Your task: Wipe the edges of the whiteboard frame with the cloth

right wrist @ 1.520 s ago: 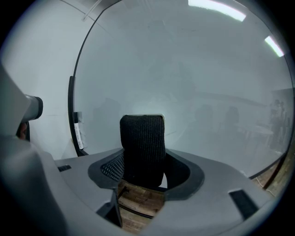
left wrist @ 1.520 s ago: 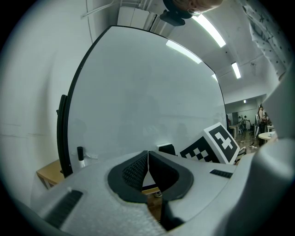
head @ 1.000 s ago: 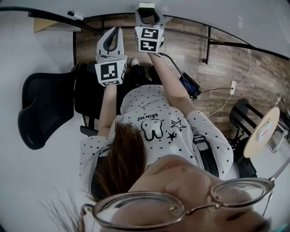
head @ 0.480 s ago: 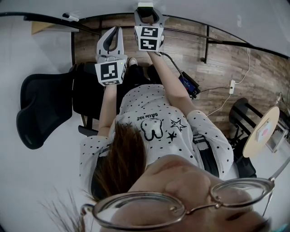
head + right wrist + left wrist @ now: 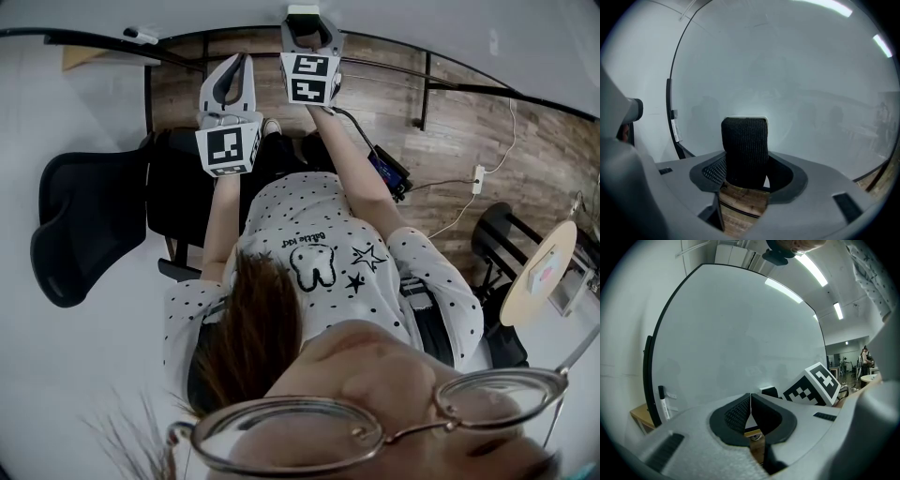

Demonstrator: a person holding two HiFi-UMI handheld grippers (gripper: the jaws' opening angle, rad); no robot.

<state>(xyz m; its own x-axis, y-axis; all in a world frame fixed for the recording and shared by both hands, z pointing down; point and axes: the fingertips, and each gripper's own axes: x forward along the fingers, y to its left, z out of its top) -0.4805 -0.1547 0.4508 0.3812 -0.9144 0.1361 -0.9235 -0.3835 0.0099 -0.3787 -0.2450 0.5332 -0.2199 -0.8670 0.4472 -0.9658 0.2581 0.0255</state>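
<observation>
The whiteboard (image 5: 740, 329) fills both gripper views, and its black frame (image 5: 648, 376) curves up the left side. In the head view the frame (image 5: 412, 64) runs as a thin dark line across the top. My right gripper (image 5: 745, 164) is shut on a black knitted cloth (image 5: 744, 147), which stands up out of the jaws close to the board surface. In the head view the right gripper (image 5: 309, 37) is raised to the board. My left gripper (image 5: 750, 399) hangs lower and to the left (image 5: 228, 112), shut, with its pads together and nothing between them.
A marker (image 5: 662, 401) is clipped at the board's left edge. A wooden box (image 5: 89, 58) sits beside it. A black office chair (image 5: 89, 220) stands at the left, a round wooden table (image 5: 539, 272) at the right, and a cable with a power strip (image 5: 481, 178) lies on the floor.
The head view has drifted a little, so the chair sits further left. Both grippers stay in about the same places, and the cloth remains in the right one.
</observation>
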